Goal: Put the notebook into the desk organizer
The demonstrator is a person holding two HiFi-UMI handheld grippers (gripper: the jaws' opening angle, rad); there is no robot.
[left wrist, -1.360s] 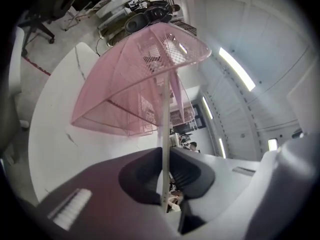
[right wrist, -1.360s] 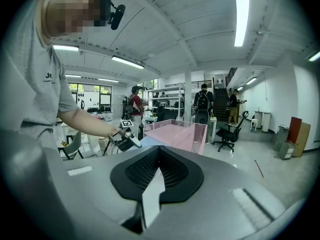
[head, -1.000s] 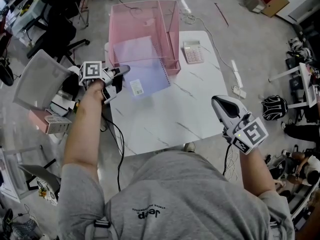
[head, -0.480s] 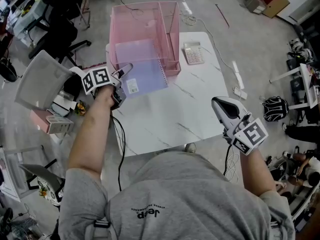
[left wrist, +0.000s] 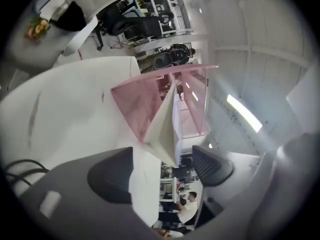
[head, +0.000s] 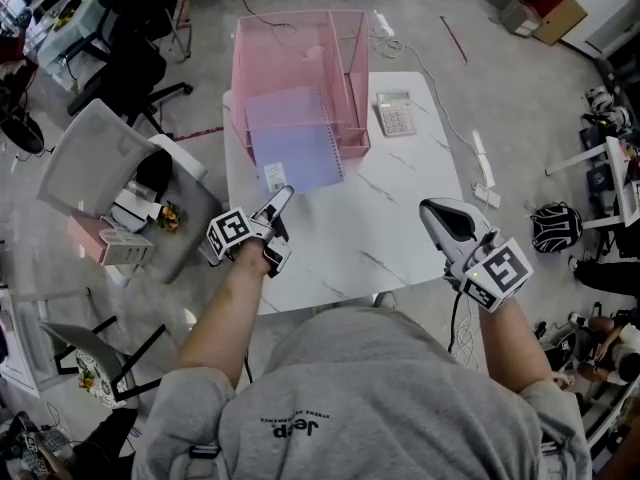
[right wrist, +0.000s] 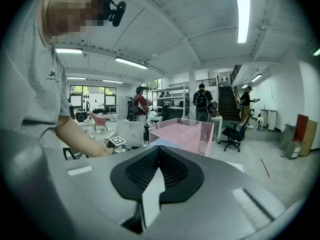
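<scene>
Notebook [head: 295, 153] sat half inside the pink mesh desk organizer [head: 290, 48] at the table's [head: 380, 208] far left corner, its near end sticking out onto the tabletop, with a calculator [head: 394, 114] just right of it. Left gripper [head: 280, 218] was close by the notebook's near corner, jaws just opened wide and pinching nothing. Right gripper [head: 445, 218] hung by the table's right edge, jaws closed and empty.
</scene>
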